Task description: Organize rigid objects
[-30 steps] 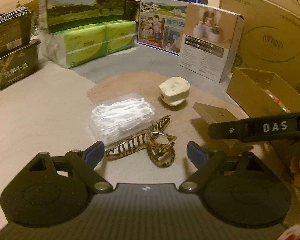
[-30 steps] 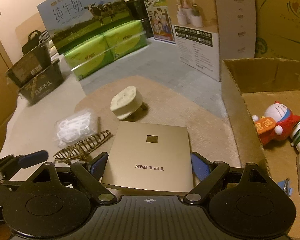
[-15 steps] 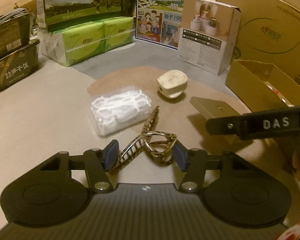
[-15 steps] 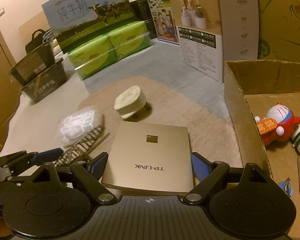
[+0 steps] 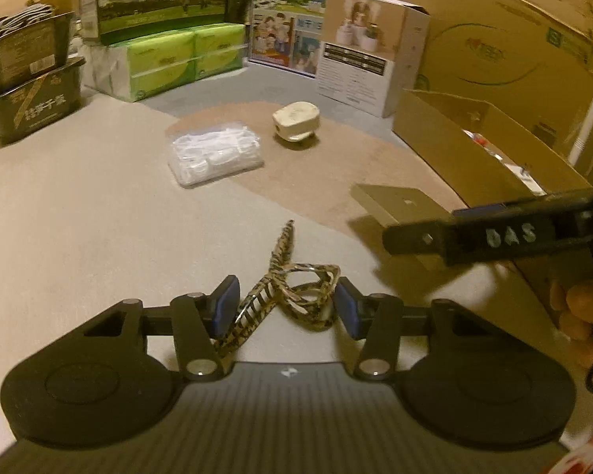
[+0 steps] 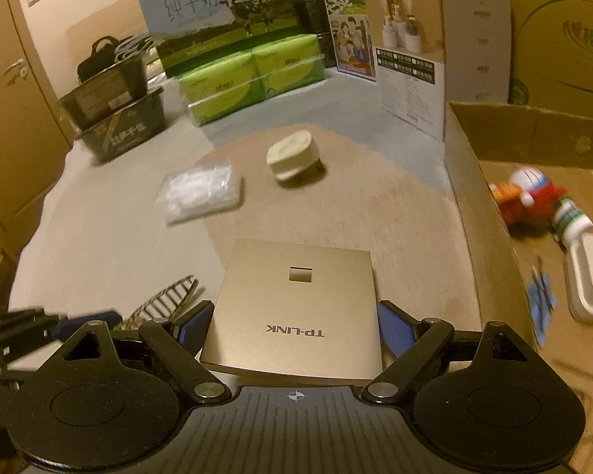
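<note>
Jaws of the right gripper (image 6: 294, 318) are clamped on the gold TP-LINK router (image 6: 296, 300) by its side edges; jaws of the left gripper (image 5: 286, 308) are closing on the leopard-print hair claw clip (image 5: 292, 288), which sits between the pads, apparently clear of the worktop (image 5: 79, 217). Risk: the open cardboard box (image 6: 466, 197) stands to the right, and its near wall could catch the router's edge if carried low. The clip is springy and held by its loops; it may twist free. Both grippers are close together and could collide. Remaining on the worktop, well apart from both: a clear pack of floss picks (image 5: 215, 152) and a cream plug adapter (image 5: 296, 120). A Doraemon toy (image 6: 527, 193) already lies in the box.
</note>
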The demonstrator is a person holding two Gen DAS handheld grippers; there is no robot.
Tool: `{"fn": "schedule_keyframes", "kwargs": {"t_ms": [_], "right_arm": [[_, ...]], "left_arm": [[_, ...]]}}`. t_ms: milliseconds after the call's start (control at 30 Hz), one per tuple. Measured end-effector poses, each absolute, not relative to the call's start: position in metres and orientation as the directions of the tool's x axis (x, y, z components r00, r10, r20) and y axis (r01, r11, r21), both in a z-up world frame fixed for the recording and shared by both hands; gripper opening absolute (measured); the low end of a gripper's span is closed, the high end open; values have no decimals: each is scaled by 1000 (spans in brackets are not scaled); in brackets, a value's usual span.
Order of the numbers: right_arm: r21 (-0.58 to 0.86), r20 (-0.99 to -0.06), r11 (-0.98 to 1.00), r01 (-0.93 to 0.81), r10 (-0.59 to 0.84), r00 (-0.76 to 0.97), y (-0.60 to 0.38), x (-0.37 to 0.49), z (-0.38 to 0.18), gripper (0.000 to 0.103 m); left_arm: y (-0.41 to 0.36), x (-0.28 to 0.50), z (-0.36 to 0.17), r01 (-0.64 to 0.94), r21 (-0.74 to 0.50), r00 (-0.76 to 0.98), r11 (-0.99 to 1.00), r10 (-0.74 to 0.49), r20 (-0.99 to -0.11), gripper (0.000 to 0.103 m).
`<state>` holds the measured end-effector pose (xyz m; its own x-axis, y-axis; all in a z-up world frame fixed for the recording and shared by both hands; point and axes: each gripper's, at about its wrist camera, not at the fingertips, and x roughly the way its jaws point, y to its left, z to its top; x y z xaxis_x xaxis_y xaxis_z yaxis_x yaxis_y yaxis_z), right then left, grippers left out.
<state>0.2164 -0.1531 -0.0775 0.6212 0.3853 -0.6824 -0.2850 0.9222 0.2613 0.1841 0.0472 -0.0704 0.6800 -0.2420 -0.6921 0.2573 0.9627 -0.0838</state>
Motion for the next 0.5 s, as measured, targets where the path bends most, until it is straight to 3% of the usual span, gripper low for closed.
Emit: {"fn": "schedule_keyframes", "kwargs": {"t_ms": [233, 400, 500], "right_arm": [[180, -695, 930, -319, 350, 628, -151, 196, -86, 87], [116, -697, 931, -345, 324, 640, -146, 193, -92, 87], [91, -702, 931, -353, 312, 640, -143, 193, -96, 87]], "left_arm": [[45, 203, -77, 356, -85, 614, 931, -301, -730, 49], [48, 203, -76, 341, -89, 617, 936, -294, -730, 38], [51, 197, -75, 306, -75, 633, 949, -262, -729, 37]]}}
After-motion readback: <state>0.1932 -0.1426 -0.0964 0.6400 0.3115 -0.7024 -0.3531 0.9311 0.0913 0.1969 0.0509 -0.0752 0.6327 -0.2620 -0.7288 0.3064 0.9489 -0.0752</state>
